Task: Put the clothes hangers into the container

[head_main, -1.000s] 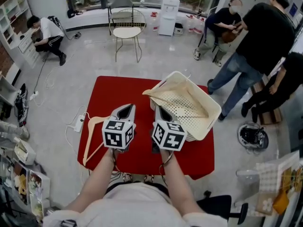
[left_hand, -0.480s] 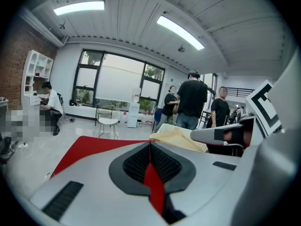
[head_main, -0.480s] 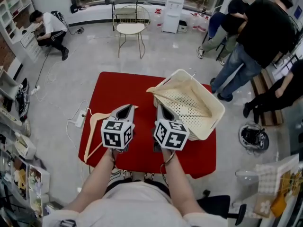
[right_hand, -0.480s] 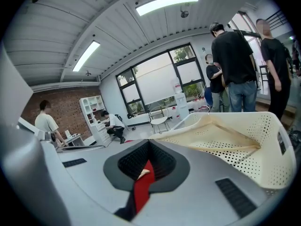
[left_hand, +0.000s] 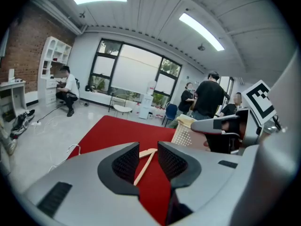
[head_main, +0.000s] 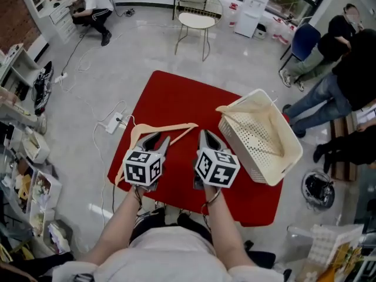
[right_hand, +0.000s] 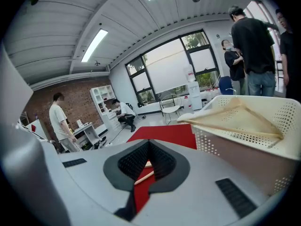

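Observation:
A pale wooden hanger (head_main: 170, 127) lies on the red table (head_main: 176, 98) near its front left corner. My left gripper (head_main: 158, 138) hovers over the hanger's near arm. Its jaws have just been opening and nothing is between them. In the left gripper view the hanger (left_hand: 143, 164) shows on the cloth beyond the open left gripper (left_hand: 148, 147). My right gripper (head_main: 205, 133) is beside it, shut and empty; the right gripper (right_hand: 149, 144) has its tips together, with the hanger (right_hand: 145, 175) showing below them. A cream perforated basket (head_main: 276, 163) on the table's right holds other hangers (head_main: 247, 109).
The basket (right_hand: 249, 140) rises close on the right gripper's right. Several people (head_main: 346, 57) are beyond the table's right side. A chair (head_main: 197, 21) stands behind the table, and a power strip (head_main: 113, 122) with cables lies on the floor at the left.
Both grippers have moved left and down toward the hanger on the table. The left gripper's jaws, shut before, now stand apart. The basket now lies further right in the head view.

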`<state>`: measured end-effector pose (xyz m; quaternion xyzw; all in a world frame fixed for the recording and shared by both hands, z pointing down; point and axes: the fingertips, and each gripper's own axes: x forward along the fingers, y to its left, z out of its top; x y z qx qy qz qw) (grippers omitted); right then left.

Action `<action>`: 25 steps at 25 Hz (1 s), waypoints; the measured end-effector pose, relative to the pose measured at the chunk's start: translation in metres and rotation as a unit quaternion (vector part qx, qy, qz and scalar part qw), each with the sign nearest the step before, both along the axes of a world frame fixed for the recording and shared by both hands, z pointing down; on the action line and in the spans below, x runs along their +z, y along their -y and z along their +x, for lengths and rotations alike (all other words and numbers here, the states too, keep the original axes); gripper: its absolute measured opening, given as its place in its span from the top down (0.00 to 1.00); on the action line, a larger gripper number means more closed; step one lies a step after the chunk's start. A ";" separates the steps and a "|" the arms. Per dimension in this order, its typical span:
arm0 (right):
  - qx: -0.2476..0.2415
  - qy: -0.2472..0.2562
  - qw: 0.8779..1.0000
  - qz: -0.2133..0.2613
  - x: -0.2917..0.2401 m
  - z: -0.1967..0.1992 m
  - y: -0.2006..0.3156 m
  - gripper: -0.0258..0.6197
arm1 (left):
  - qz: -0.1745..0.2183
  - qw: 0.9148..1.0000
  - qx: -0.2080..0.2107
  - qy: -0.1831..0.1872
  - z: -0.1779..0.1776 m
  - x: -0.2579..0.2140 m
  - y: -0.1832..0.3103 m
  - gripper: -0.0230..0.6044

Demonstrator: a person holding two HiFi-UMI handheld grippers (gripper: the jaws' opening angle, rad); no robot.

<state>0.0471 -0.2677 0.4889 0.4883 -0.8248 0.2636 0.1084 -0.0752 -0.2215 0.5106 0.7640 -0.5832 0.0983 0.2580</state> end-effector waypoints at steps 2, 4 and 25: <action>-0.015 -0.002 1.000 -0.011 0.010 -0.017 -0.001 0.94 | -0.020 1.000 -0.021 0.000 -0.025 0.017 -0.011 0.78; -0.027 -0.005 0.999 -0.020 0.019 -0.034 -0.002 0.94 | -0.041 0.998 -0.039 0.000 -0.051 0.034 -0.021 0.75; -0.019 -0.017 0.997 -0.076 0.079 -0.097 0.007 0.94 | -0.193 0.978 -0.062 0.048 -0.158 0.155 -0.036 0.63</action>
